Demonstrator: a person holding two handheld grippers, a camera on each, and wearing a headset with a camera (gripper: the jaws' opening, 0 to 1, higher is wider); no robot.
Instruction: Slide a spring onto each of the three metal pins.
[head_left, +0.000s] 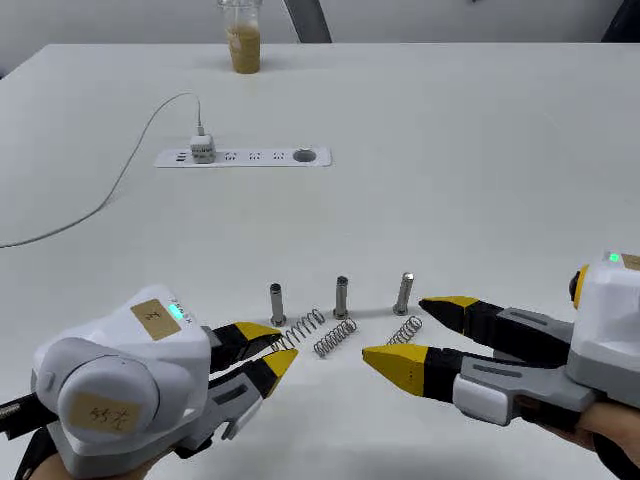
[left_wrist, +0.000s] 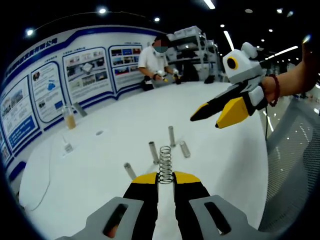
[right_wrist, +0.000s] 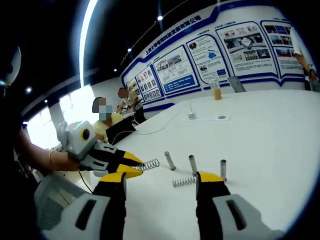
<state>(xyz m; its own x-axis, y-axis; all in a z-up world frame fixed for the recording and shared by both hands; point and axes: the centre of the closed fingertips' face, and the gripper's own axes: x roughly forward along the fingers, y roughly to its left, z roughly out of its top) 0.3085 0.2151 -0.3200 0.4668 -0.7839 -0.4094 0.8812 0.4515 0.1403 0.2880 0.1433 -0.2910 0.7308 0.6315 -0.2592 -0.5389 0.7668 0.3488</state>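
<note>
Just left of the middle pin (head_left: 341, 297) of three standing on the tabletop (head_left: 480, 150), the left gripper (left_wrist: 165, 178) pinches one end of a spring (left_wrist: 165, 159) in closed fingers. A second spring (head_left: 335, 338) lies before that pin, and a third spring (head_left: 405, 330) lies to its right, seemingly between the right gripper's (head_left: 412, 330) parted fingers.

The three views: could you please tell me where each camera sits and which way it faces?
Head view: on the person's head, looking down at the table; the left hand-held gripper and right hand-held gripper show.
Left gripper view: on the left hand-held gripper, facing the three pins past its jaws, shut on a spring.
Right gripper view: on the right hand-held gripper, facing the pins between open jaws.
Shared: both gripper views show the pins and the opposite hand-held gripper.
</note>
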